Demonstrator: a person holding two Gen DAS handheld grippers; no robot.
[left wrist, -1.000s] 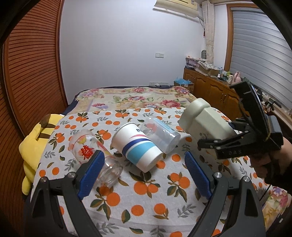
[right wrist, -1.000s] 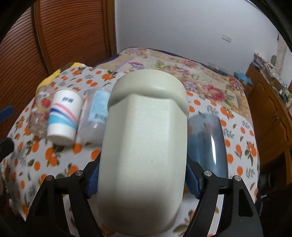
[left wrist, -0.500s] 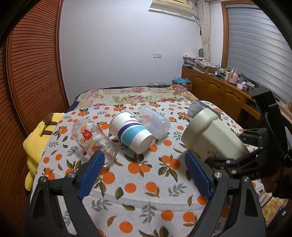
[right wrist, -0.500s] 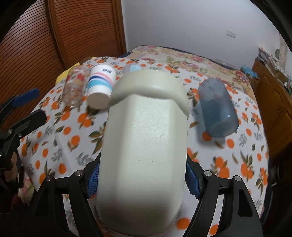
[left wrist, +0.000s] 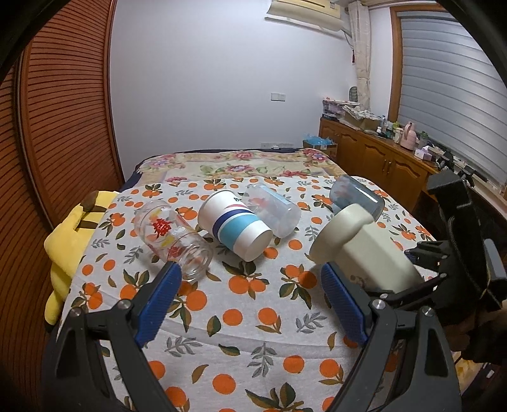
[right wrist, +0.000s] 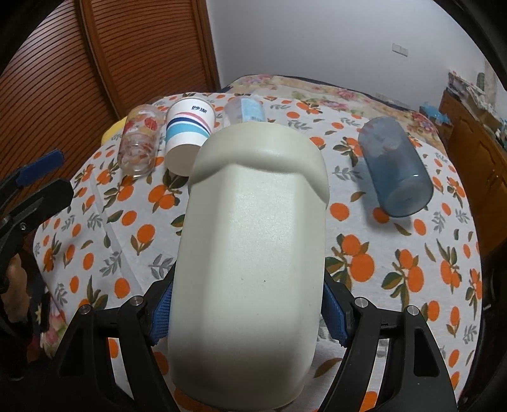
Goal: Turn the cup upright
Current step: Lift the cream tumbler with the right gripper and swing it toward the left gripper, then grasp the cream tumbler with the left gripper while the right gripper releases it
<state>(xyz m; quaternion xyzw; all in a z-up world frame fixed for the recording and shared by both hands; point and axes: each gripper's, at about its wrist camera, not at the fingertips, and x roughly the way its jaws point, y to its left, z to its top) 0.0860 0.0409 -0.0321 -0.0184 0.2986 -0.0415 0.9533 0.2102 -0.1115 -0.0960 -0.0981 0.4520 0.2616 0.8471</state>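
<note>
Little is legible. White paper cup with blue, teal and pink stripes [right wrist: 187,137] carries small dark blue print near its rim, too small to read; left wrist view shows only a fragment of it. Clear glass tumbler [left wrist: 172,236] has a red Chinese character, likely 囍, blurred.

A home bedroom. A bed [left wrist: 234,161] with a floral cover stands against the far wall, behind a table [left wrist: 240,304] under an orange-print cloth. Slatted wooden wardrobe doors [left wrist: 60,133] line one side, a cluttered wooden cabinet [left wrist: 377,158] the other; an air conditioner [left wrist: 304,14] hangs near the ceiling, beside a shuttered window [left wrist: 443,95].
</note>
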